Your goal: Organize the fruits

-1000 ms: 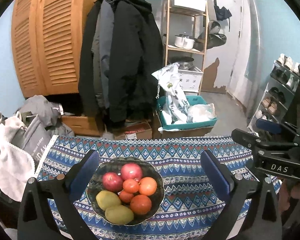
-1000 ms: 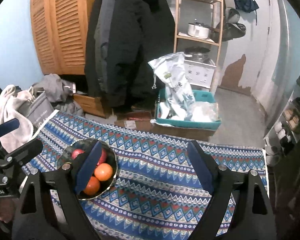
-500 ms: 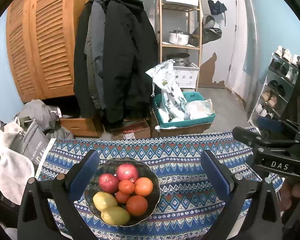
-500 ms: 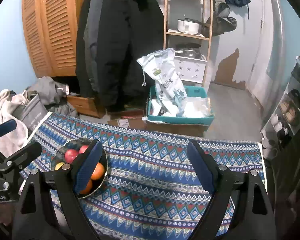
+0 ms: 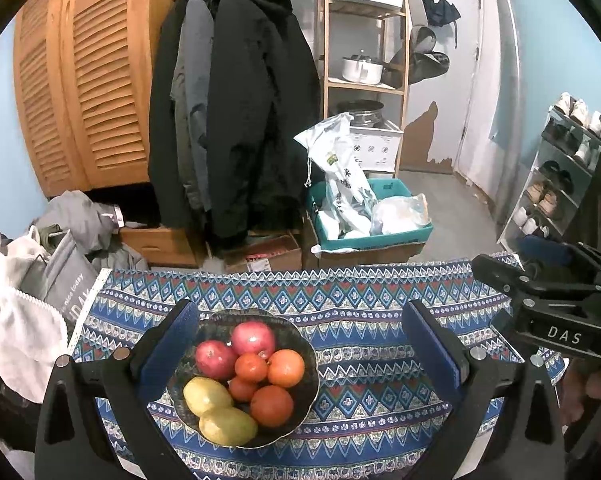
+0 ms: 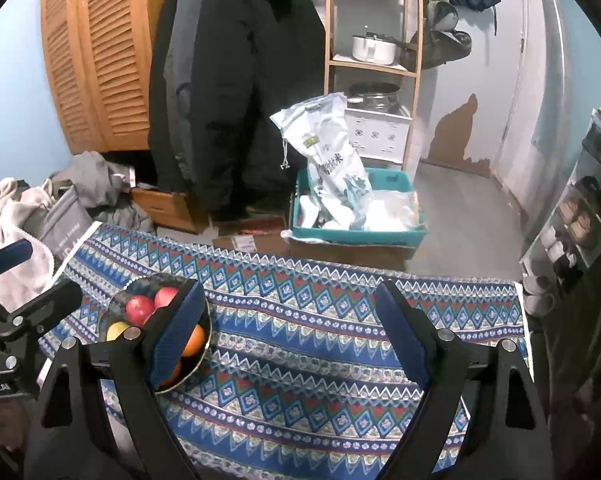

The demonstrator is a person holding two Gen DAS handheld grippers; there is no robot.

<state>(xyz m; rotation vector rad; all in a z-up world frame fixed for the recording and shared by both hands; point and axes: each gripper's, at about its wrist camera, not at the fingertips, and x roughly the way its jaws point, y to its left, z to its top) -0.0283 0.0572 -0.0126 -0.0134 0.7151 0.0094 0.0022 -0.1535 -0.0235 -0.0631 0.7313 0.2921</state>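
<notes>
Here, dark bowl [image 5: 306, 360] heaped with mixed fruits [image 5: 244, 376]

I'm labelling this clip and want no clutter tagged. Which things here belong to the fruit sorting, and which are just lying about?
Belongs to the job:
- dark round bowl
- two red apples
- orange round fruits
- two yellow-green oval fruits
- patterned blue tablecloth

Just lying about:
- black hanging coats
- teal plastic crate
- white printed sack
- white cooking pot
</notes>
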